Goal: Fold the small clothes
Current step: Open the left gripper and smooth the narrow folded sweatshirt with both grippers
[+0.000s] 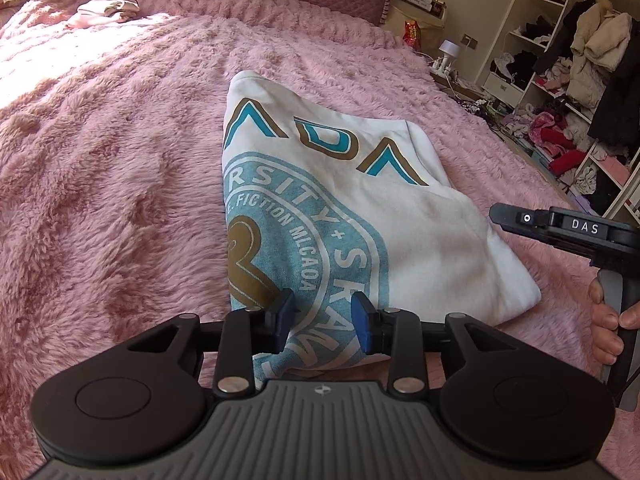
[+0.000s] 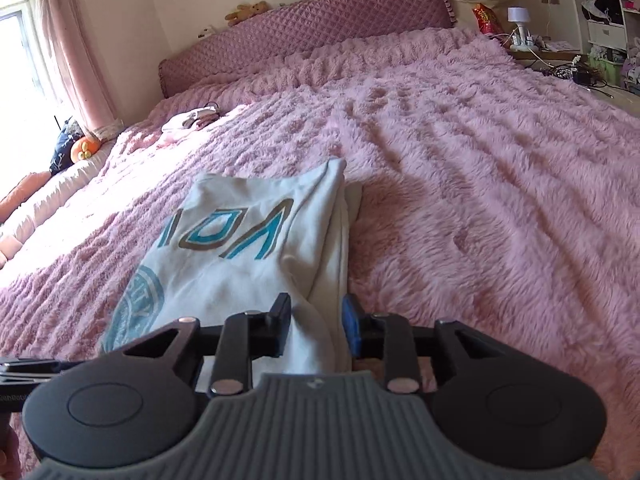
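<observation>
A white T-shirt (image 1: 360, 208) with a blue round crest and teal-and-brown letters lies folded into a narrow stack on the pink plush blanket (image 1: 120, 160). My left gripper (image 1: 324, 316) sits at its near edge, blue pads apart, the printed hem lying loosely between them. In the right wrist view the same T-shirt (image 2: 240, 256) shows its thick folded right edge running between the fingers of my right gripper (image 2: 316, 326), which stand apart without squeezing it. The right gripper (image 1: 504, 218) also shows from the side at the shirt's right edge, held by a person's hand (image 1: 608, 320).
A small pale pink garment (image 2: 188, 122) lies far up the bed near the quilted headboard (image 2: 320, 20). Open shelves crammed with clothes (image 1: 560, 80) and a nightstand with a lamp (image 1: 448, 54) stand to the right. Fluffy blanket (image 2: 480, 200) spreads wide around the shirt.
</observation>
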`<act>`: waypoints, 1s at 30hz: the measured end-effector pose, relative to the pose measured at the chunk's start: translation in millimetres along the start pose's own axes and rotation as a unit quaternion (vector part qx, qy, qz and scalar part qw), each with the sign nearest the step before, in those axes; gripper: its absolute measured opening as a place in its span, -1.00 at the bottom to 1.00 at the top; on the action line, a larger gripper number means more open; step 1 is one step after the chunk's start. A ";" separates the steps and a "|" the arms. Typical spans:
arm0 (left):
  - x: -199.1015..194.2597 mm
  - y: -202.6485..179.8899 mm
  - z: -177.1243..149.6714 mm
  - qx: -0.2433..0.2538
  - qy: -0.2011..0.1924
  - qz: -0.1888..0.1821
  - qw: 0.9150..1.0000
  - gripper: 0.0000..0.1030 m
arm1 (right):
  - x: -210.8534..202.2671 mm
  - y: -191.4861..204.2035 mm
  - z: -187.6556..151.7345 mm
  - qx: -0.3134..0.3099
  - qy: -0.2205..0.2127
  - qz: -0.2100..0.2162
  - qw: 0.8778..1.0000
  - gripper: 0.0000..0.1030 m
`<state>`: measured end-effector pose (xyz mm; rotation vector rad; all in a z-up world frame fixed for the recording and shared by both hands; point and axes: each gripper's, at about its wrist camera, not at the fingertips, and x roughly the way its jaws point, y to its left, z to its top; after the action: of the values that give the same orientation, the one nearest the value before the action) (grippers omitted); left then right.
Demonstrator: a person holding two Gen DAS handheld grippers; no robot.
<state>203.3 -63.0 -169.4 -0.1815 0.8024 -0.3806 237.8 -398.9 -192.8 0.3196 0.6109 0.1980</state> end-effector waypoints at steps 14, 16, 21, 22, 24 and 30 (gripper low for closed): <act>1.8 -0.8 -0.1 -0.006 0.001 -0.008 1.000 -0.02 | 88.6 0.9 35.5 0.046 0.066 -0.010 0.997 -0.92; 1.7 -1.2 -0.4 -0.005 0.001 -0.008 1.000 0.00 | 85.1 1.2 35.9 0.053 0.059 0.006 0.997 -1.00; 1.4 -2.0 1.1 -0.006 0.001 -0.011 1.000 0.00 | 79.9 0.3 47.0 0.057 0.033 -0.009 0.998 -1.00; 1.9 -2.1 1.3 -0.006 0.002 -0.011 1.000 0.00 | 85.4 -0.6 44.5 0.054 0.043 -0.016 0.997 -1.00; 2.5 -1.7 1.3 -0.006 0.003 -0.011 1.000 0.00 | 97.6 -0.2 34.0 0.032 0.064 -0.031 0.997 -1.00; -2.5 -0.3 5.7 -0.010 0.004 -0.013 1.000 0.00 | 91.4 -3.9 29.7 0.033 0.050 -0.025 0.998 -0.82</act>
<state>205.9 -62.2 -163.8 -0.2099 0.8124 -0.3979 329.0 -384.4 -219.7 0.3597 0.7251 0.1472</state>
